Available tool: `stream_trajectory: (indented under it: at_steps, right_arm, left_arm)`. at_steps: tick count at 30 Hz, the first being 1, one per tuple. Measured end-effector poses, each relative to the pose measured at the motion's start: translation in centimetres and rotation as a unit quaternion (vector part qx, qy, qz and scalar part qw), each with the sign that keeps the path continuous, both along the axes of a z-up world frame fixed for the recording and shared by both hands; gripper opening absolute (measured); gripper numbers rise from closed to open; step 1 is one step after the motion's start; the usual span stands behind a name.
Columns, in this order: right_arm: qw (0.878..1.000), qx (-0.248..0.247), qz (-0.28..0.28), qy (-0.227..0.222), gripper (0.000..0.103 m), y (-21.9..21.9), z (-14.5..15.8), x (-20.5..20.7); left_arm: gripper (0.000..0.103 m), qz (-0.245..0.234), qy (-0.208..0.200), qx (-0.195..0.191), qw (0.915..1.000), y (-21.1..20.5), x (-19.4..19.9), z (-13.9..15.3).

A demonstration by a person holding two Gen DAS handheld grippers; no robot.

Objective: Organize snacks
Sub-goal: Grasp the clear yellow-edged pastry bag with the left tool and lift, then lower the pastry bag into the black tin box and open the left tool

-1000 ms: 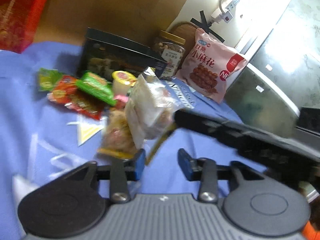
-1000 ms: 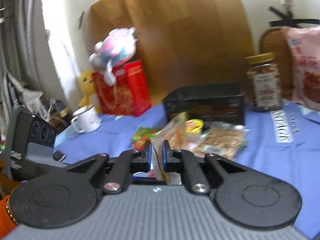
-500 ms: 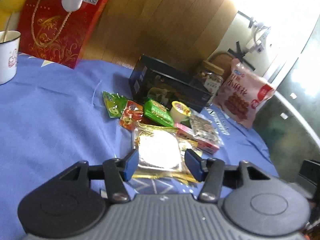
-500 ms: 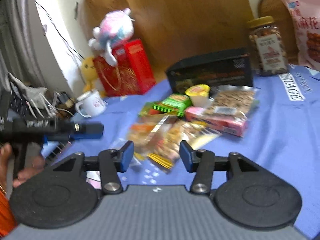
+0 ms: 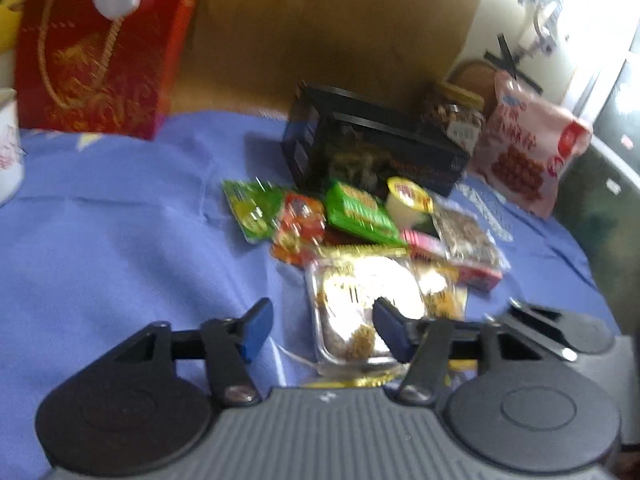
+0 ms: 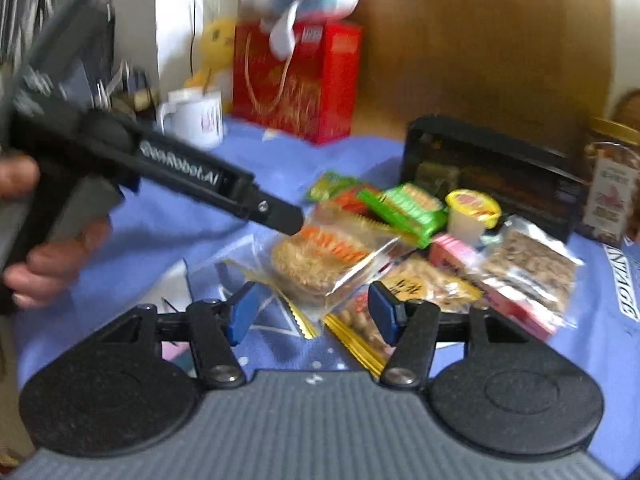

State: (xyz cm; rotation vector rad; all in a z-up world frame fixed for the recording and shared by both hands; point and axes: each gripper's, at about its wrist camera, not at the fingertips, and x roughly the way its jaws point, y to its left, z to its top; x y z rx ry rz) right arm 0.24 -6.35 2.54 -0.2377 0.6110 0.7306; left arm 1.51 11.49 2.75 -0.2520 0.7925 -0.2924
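Note:
A pile of snack packets lies on the blue cloth (image 5: 120,240): a clear packet of crispy cake (image 5: 360,300) (image 6: 320,260) nearest, a green wafer pack (image 5: 358,212) (image 6: 404,208), a yellow-lidded jelly cup (image 5: 408,200) (image 6: 472,208), a pink box (image 5: 452,264) (image 6: 492,280) and a clear nut bar packet (image 6: 532,264). My left gripper (image 5: 320,330) is open just in front of the clear packet. My right gripper (image 6: 314,312) is open and empty before the same packet. The left gripper also shows in the right wrist view (image 6: 276,212), above the pile's left edge.
A black box (image 5: 372,148) (image 6: 488,172) stands behind the pile. A nut jar (image 5: 456,116) (image 6: 612,188) and a pink snack bag (image 5: 528,152) stand at the back right. A red gift bag (image 5: 92,52) (image 6: 296,80) and a white mug (image 6: 196,116) are at the back left.
A second ago my right gripper was shut on a clear packet and held it up. It has let go; the packet lies on the pile. Both grippers now stand open.

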Motion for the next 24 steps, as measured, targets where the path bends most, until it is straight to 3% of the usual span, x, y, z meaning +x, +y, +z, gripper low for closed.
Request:
stream_trajectory:
  at_steps: [2,6,9,12,16,19,24]
  right_arm:
    - [1.0,-0.001,0.002,0.001,0.063,0.8,-1.0,0.8]
    - [0.999,-0.021,0.0,-0.035,0.056,1.4,-1.4,0.3]
    - [0.999,0.02,-0.011,-0.03,0.055,-0.1,-0.6,-0.2]
    - [0.997,0.048,-0.022,-0.061,0.055,-1.1,1.0,-0.9]
    - [0.99,0.073,-0.048,-0.11,0.055,-2.5,3.8,0.8]
    - [0.985,0.076,-0.073,-0.136,0.055,-3.6,5.8,4.4]
    - [0.985,0.102,-0.103,-0.097,0.055,-5.2,6.9,13.9]
  left_arm:
    - [0.039,-0.02,0.001,-0.03,0.9993,0.1,0.0,-0.6]
    - [0.038,-0.007,0.004,-0.044,0.999,0.1,-0.8,0.1]
    - [0.038,-0.016,-0.023,-0.048,0.9985,-0.4,-1.7,1.9]
    - [0.038,-0.025,-0.06,-0.046,0.9968,-1.4,-1.3,4.6]
    - [0.038,-0.04,-0.105,-0.048,0.9925,-3.3,2.9,8.1]
    - [0.039,-0.046,-0.128,-0.036,0.9901,-5.0,7.2,9.5]
    - [0.039,-0.028,-0.112,-0.033,0.9928,-6.4,15.7,8.9]
